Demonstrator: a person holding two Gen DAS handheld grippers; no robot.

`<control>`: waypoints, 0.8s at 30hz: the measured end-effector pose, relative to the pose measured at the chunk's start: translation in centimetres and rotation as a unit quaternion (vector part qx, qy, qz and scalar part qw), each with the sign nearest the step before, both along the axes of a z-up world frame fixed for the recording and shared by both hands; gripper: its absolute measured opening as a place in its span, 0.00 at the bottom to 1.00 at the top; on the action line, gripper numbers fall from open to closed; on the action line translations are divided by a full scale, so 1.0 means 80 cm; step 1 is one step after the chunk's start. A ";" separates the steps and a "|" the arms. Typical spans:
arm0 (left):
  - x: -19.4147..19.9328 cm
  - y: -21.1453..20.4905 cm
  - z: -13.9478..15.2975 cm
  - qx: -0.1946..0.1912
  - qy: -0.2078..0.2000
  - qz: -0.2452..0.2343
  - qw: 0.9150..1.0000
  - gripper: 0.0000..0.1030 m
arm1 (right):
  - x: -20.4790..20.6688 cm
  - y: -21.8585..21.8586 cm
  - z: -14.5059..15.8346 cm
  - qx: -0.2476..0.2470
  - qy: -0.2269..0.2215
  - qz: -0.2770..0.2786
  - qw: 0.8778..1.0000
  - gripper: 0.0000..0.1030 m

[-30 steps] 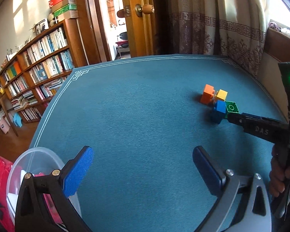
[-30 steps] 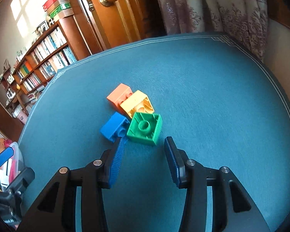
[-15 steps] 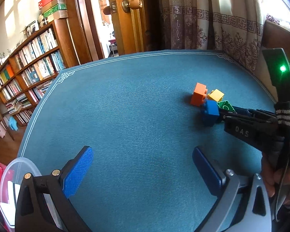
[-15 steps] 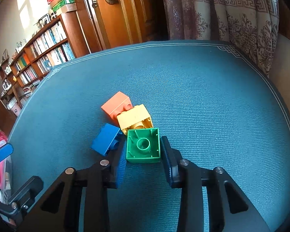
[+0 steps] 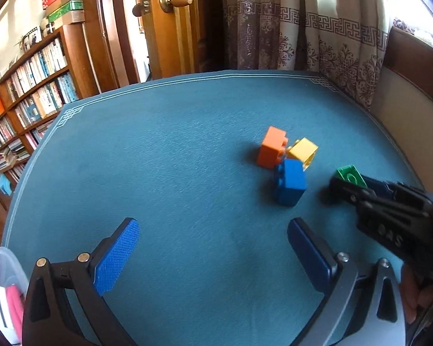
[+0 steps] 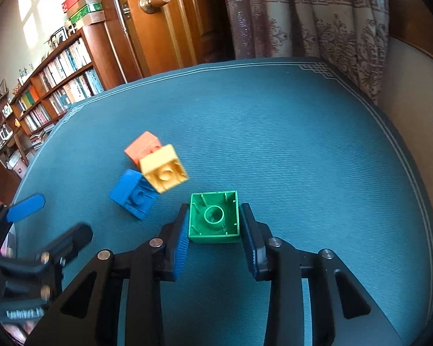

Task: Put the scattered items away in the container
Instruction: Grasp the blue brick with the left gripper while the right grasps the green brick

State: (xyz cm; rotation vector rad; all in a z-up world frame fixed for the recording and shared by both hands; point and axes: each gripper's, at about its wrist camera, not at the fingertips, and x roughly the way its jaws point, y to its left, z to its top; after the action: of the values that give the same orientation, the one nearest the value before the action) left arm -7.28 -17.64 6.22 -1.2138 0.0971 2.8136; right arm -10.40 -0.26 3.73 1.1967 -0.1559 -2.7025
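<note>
Green brick [image 6: 214, 219] pinched in right gripper [image 6: 215, 230], studs hidden.

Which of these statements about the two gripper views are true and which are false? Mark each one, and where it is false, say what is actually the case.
1. The right gripper is shut on the green brick. True.
2. The green brick shows its hollow underside to the right wrist camera. True.
3. The left gripper holds the blue brick. False: its jaws are wide open and empty, and the blue brick lies on the teal tablecloth ahead of it.
4. The yellow brick lies alone by the curtain. False: it sits against the orange brick, beside the blue brick.
5. A clear plastic container shows at the left wrist view's lower left edge. True.
</note>
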 end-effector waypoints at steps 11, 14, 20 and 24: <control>-0.028 0.036 -0.003 -0.002 0.012 -0.026 1.000 1.00 | 0.012 0.025 -0.010 -0.022 0.007 -0.009 1.000 0.35; -0.037 0.038 -0.006 0.006 0.006 -0.031 0.999 0.93 | 0.012 0.029 -0.011 -0.032 0.006 -0.009 0.999 0.35; -0.053 0.041 -0.019 0.021 -0.017 -0.043 0.999 0.69 | 0.013 0.028 -0.010 -0.031 0.008 -0.010 0.999 0.35; -0.052 0.044 -0.021 0.019 -0.011 -0.048 0.999 0.62 | 0.015 0.027 -0.010 -0.032 0.008 -0.010 0.999 0.35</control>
State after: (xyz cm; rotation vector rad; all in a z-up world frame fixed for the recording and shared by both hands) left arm -11.42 -14.12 4.52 -1.1983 0.0970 2.7058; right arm -9.18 1.94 2.91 1.1622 -0.2522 -2.7019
